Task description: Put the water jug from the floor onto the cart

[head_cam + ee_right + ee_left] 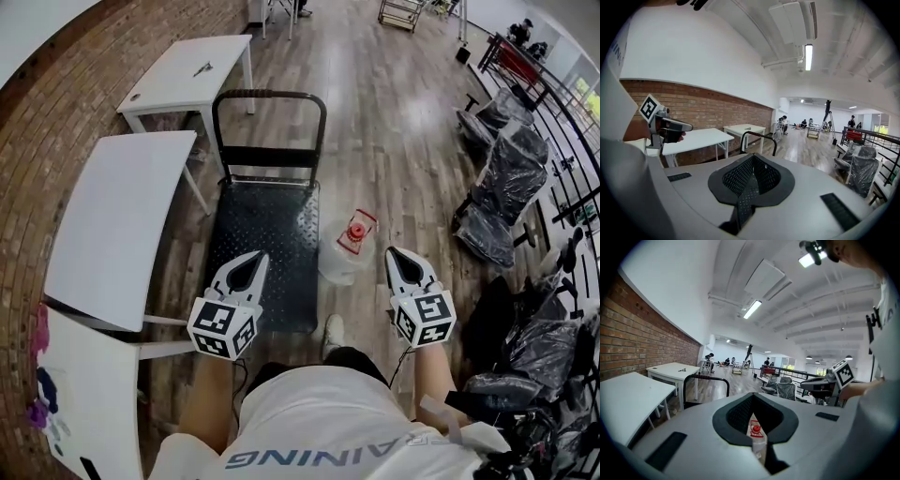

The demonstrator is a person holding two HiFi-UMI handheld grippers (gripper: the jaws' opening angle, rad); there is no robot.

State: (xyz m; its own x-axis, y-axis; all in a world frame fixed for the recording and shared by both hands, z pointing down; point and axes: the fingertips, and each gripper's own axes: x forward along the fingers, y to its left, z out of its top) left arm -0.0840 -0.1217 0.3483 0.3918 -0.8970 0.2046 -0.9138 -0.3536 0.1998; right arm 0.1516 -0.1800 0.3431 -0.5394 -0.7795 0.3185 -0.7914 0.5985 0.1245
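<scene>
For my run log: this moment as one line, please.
jug: on floor beside cart | left gripper: slightly open, empty | right gripper: shut, empty

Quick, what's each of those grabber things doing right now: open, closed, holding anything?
Left gripper: open just a crack, holding nothing.
Right gripper: closed, empty.
The water jug sits on the floor, ungripped.

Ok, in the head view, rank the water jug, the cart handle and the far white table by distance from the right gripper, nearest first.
1. water jug: close by, just left of the right gripper.
2. cart handle: well ahead and to the left, at the cart's far end.
3. far white table: beyond the handle, farther left.
</scene>
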